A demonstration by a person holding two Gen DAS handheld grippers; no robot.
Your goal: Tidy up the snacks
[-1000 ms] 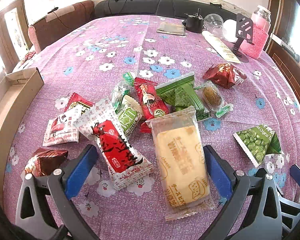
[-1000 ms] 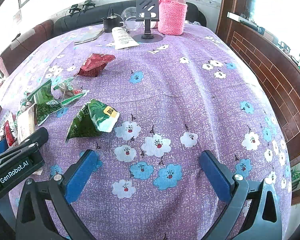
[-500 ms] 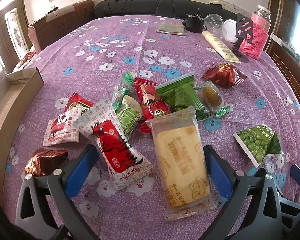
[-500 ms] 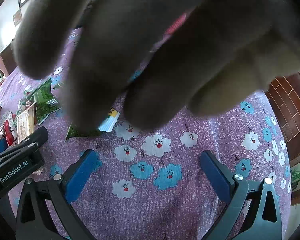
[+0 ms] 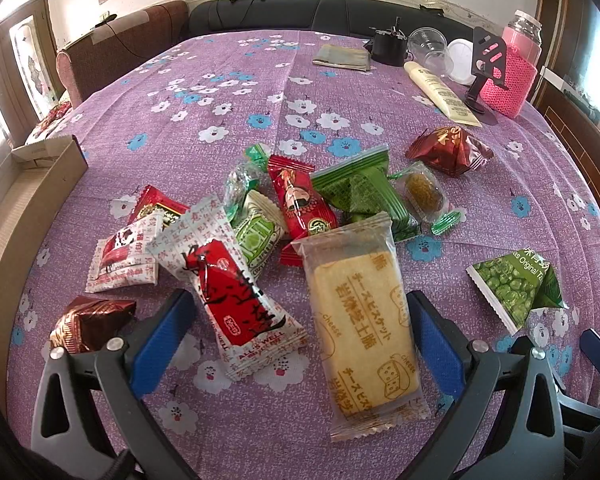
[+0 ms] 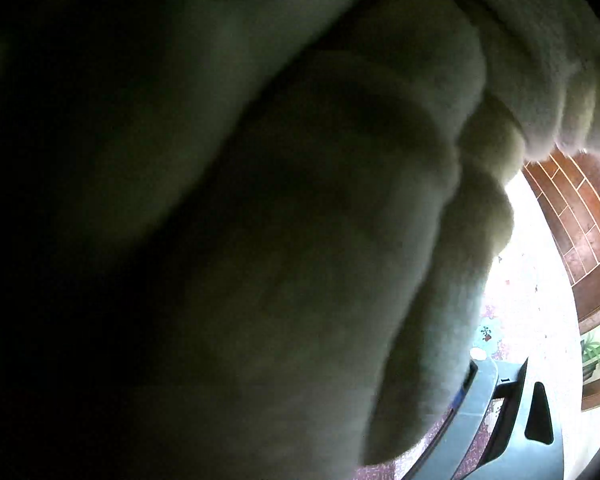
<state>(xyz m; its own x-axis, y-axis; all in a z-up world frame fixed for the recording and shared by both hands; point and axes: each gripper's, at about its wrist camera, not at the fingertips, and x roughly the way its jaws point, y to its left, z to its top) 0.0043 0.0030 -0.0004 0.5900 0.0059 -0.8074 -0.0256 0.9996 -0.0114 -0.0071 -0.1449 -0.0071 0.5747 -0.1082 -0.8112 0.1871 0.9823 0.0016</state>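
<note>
In the left wrist view my left gripper (image 5: 296,336) is open and low over the purple floral tablecloth (image 5: 228,92). A cheese biscuit pack (image 5: 364,320) and a red-and-white snack pack (image 5: 236,300) lie between its blue fingers (image 5: 160,340). Beyond them is a pile of small red and green snack packs (image 5: 300,204). A green pea pack (image 5: 516,288) lies to the right, a dark red pack (image 5: 448,152) further back. In the right wrist view a hand (image 6: 260,220) covers the lens; only the right finger (image 6: 492,412) shows.
An open cardboard box (image 5: 24,196) stands at the table's left edge. A brown foil candy (image 5: 88,320) lies by the left finger. At the back right stand a pink-sleeved bottle (image 5: 512,76), a phone stand (image 5: 488,60), a tube (image 5: 440,92), a clear cup (image 5: 430,50) and a notebook (image 5: 342,58).
A hand has moved in front of the right wrist camera and now blocks almost all of it. The left gripper and the snacks have not moved.
</note>
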